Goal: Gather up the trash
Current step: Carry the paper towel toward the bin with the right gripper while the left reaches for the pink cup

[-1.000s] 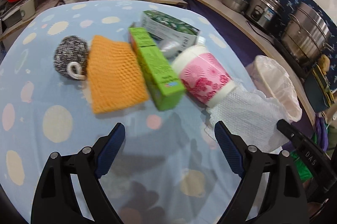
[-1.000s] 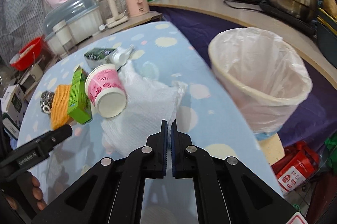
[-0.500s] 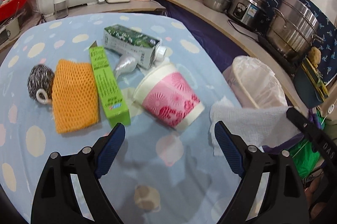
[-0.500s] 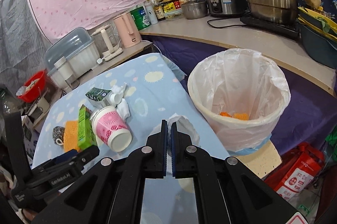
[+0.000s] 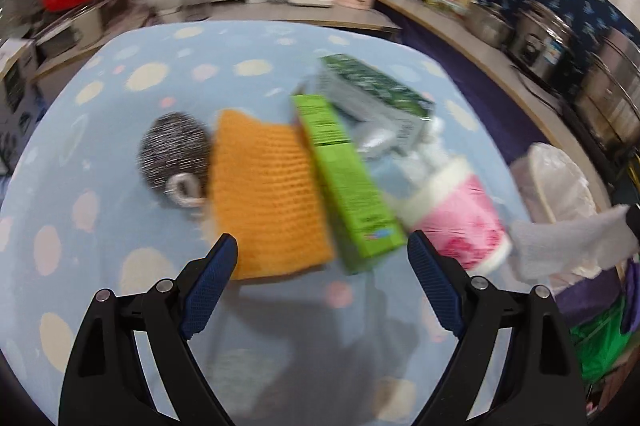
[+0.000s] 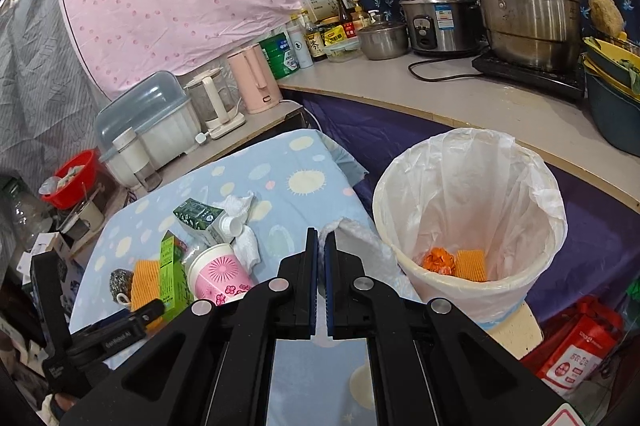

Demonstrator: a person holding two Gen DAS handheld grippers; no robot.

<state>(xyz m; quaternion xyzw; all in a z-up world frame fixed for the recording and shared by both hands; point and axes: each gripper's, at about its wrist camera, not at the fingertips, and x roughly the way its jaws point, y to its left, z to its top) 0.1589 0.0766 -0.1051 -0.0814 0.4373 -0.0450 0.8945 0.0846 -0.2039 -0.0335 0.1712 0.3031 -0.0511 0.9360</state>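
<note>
My right gripper is shut on a white paper towel, held up just left of the bin with its white liner. In the left wrist view the towel hangs at the right edge beside that bin. My left gripper is open and empty, low over the blue spotted tablecloth. Just beyond its fingertips lie an orange sponge, a green box and a tipped pink paper cup.
A steel scourer, a dark green carton and crumpled tissue also lie on the table. Orange scraps sit in the bin's bottom. A counter with pots and bottles runs behind, and a red bag lies on the floor.
My right gripper has risen with the towel, lifting it off the table beside the bin. The left gripper drew back, then came in close to the sponge and green box again, still open.
</note>
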